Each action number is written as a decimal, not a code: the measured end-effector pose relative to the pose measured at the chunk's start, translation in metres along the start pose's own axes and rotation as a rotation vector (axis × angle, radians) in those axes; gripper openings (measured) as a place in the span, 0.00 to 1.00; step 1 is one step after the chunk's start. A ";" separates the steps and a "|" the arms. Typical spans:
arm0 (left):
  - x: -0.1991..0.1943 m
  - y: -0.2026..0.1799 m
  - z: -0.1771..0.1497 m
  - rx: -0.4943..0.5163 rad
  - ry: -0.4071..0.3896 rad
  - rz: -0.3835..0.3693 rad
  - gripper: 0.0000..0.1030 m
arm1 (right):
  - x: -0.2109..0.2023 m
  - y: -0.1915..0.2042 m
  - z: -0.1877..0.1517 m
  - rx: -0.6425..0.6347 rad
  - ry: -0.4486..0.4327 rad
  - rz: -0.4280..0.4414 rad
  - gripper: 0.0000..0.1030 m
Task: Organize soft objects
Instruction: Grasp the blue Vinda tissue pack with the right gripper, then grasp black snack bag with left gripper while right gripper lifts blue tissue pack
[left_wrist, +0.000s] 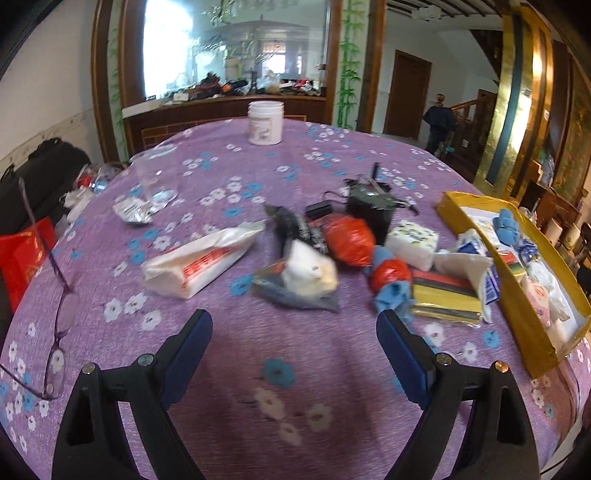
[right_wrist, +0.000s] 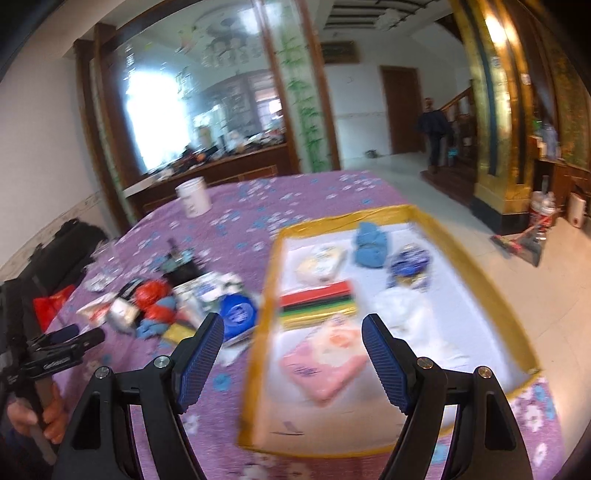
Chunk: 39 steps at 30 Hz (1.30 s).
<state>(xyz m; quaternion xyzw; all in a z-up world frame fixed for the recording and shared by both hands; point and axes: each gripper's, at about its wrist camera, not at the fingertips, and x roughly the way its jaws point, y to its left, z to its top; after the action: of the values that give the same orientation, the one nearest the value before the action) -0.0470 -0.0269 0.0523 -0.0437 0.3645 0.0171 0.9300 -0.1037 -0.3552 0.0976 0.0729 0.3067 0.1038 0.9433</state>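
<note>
Both grippers were spread wide and empty — left gripper (left_wrist: 293, 328) over bare purple floral tablecloth (left_wrist: 229, 177) just short of the soft clutter like the red crinkly bundle (left_wrist: 349, 240), right gripper (right_wrist: 293, 336) above the gold-rimmed white tray (right_wrist: 476, 266) — likely the drop-off.
</note>
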 end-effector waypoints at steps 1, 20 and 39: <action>0.000 0.003 0.000 -0.010 0.004 -0.003 0.87 | 0.005 0.006 0.000 -0.013 0.019 0.024 0.79; 0.001 0.009 -0.001 -0.036 -0.005 -0.106 0.87 | 0.145 0.086 0.034 -0.657 0.362 0.075 0.70; 0.000 0.006 -0.001 -0.024 -0.001 -0.114 0.87 | 0.067 0.107 -0.031 -0.398 0.364 0.311 0.35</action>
<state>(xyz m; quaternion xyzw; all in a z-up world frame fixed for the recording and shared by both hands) -0.0478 -0.0213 0.0510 -0.0754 0.3605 -0.0318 0.9292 -0.0857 -0.2331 0.0570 -0.0868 0.4294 0.3163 0.8414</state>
